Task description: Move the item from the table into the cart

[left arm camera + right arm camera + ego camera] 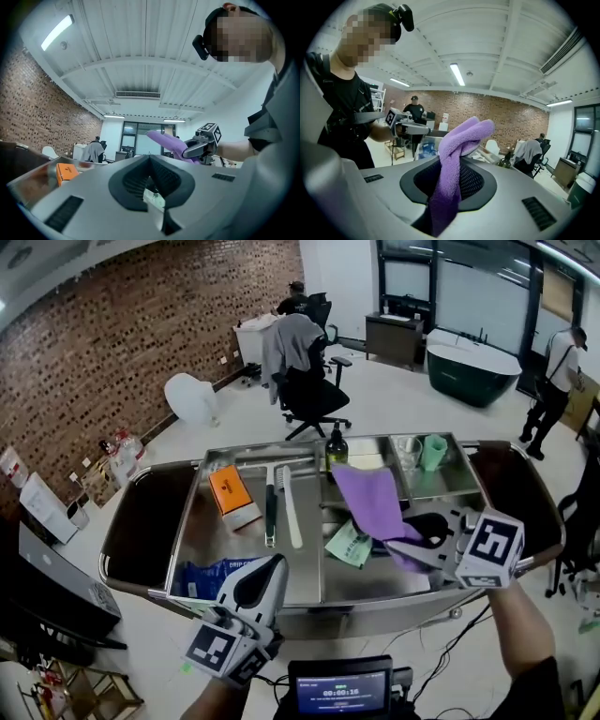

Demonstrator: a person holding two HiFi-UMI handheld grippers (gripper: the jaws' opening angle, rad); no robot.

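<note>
The right gripper (405,547) was clenched on a purple cloth (367,498) held over the steel cart (141,531); the left gripper (270,566) had its jaws pressed together.

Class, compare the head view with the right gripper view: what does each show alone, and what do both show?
Head view only: the orange box and the small screen. Right gripper view only: the ceiling light and the person's black shirt. Both: the purple cloth clamped in the right gripper, the left gripper, the brick wall and the cart.
</note>
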